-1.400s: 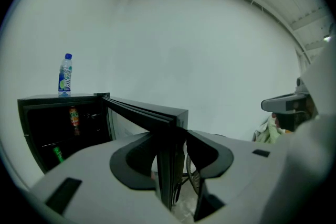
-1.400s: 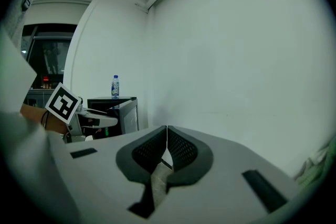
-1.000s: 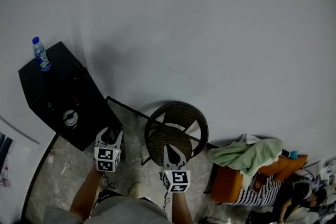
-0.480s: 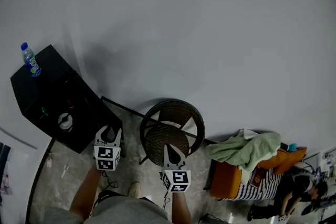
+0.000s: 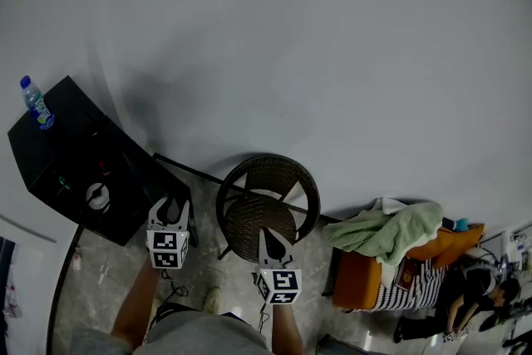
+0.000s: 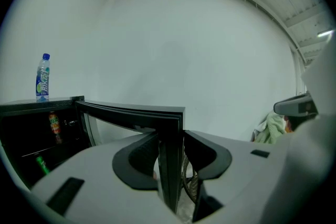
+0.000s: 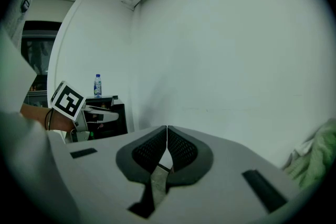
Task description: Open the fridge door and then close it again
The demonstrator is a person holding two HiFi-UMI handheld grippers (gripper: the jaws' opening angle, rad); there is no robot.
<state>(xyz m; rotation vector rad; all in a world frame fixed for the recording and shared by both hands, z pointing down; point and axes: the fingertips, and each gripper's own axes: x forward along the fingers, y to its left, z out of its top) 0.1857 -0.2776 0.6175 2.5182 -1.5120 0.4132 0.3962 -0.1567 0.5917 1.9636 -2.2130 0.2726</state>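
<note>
A black mini fridge [image 5: 66, 154] stands at the left with its glass door [image 6: 131, 113] swung open; bottles [image 6: 54, 123] show on its shelves. A water bottle [image 5: 35, 106] stands on its top. My left gripper [image 5: 170, 206] has just been closing, and the door's free edge stands upright between its pads [image 6: 171, 134], which press on it. My right gripper [image 5: 274, 235] hovers shut and holds nothing, over a wicker chair [image 5: 266, 195]. In the right gripper view its jaws [image 7: 167, 131] meet tip to tip.
The round wicker chair stands just right of the open door, against the white wall. Farther right, an orange seat [image 5: 366, 287] carries a green cloth [image 5: 391, 229], and a person [image 5: 474, 295] sits low beside it. My own legs fill the bottom edge.
In the head view the fridge and its bottle have slid left and the chair a little left too. Both grippers keep their places in the frame, the left one still at the door's edge.
</note>
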